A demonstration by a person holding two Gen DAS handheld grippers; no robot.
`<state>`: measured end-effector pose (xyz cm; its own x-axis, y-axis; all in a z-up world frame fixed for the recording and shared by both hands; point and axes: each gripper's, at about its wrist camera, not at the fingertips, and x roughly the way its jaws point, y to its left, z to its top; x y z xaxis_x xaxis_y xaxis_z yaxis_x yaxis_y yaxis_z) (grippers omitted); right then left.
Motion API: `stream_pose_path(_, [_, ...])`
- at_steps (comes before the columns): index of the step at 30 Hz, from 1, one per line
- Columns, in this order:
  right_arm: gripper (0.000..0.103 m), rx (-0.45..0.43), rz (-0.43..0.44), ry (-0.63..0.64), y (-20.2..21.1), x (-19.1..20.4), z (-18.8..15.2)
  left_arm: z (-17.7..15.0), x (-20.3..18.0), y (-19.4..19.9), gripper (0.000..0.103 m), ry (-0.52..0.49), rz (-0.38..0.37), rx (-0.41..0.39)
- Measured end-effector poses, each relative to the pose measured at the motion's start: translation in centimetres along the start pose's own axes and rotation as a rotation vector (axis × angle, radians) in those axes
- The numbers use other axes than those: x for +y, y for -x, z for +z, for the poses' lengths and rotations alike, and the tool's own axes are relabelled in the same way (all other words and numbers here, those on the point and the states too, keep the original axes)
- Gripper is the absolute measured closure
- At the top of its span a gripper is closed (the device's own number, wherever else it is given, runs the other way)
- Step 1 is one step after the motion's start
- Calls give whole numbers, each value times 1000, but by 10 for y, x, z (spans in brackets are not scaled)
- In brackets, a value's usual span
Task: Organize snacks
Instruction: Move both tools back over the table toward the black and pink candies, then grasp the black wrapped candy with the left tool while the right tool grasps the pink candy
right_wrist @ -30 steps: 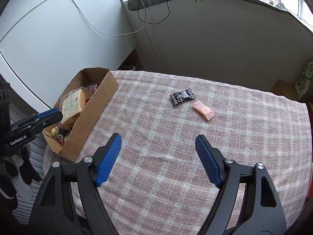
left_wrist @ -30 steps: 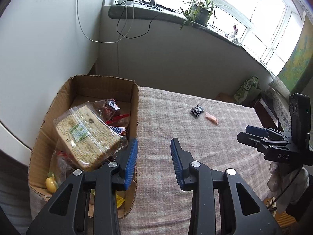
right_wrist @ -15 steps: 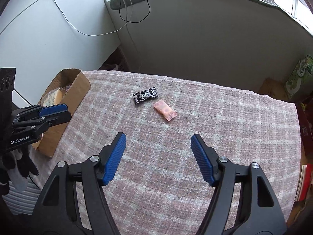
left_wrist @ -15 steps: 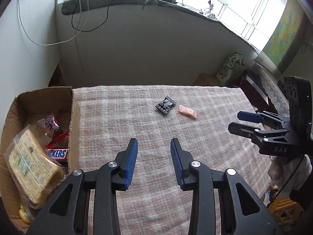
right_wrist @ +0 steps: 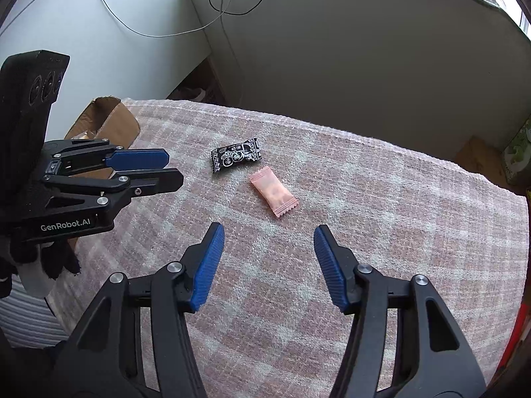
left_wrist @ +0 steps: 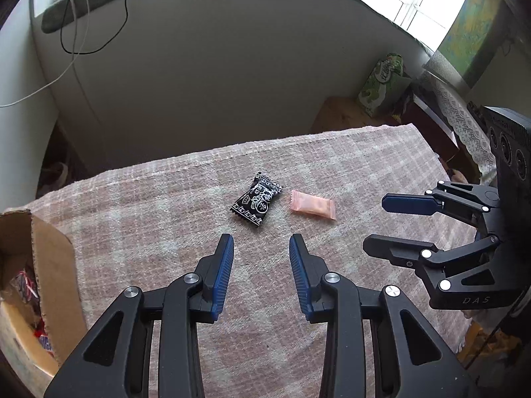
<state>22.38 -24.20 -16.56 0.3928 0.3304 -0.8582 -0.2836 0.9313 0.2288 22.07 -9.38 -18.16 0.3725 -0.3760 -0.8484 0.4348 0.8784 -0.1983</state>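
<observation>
Left wrist view: two wrapped candies lie flat on the pink-and-cream checked tablecloth (left_wrist: 166, 232), side by side and just apart. The black candy (left_wrist: 256, 203) has a glossy dark wrapper printed in white figures and characters, with crimped ends; it sits at about 12 o'clock from the left gripper (left_wrist: 261, 243). The pink candy (left_wrist: 312, 205) has a plain, pale salmon wrapper with serrated ends, at about 1 o'clock. The left gripper hangs above the cloth, its blue pads parted with nothing between them. At 8 o'clock stands the cardboard box (left_wrist: 49, 265), holding what may be a Snickers bar, though only a sliver shows. In the right wrist view, the right gripper (right_wrist: 268, 237) is closing on empty air, the pink candy just beyond its tips at 12 o'clock.
</observation>
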Motion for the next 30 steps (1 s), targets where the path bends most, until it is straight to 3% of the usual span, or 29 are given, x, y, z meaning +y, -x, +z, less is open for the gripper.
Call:
stream_pose_path(11, [44,40,21,32,-32,-6,18,30,-8,-40,69,-150,54,48])
stream_pose_path(14, [46,52,20,38,-39,-7,20,34,-8,-47,69,-155,52,57])
stream_pose_path(16, [52,59,24,36,-42,-9,21,34,-6,-50,69,-158,41,67])
stream_pose_path(26, [53,70,28,68,-58,-3,37,37,-6,-59,69,-178,31,84])
stream_pose_path(30, [58,74,23,73,-61,0,40,33,-7,-58,78,-189,45,62])
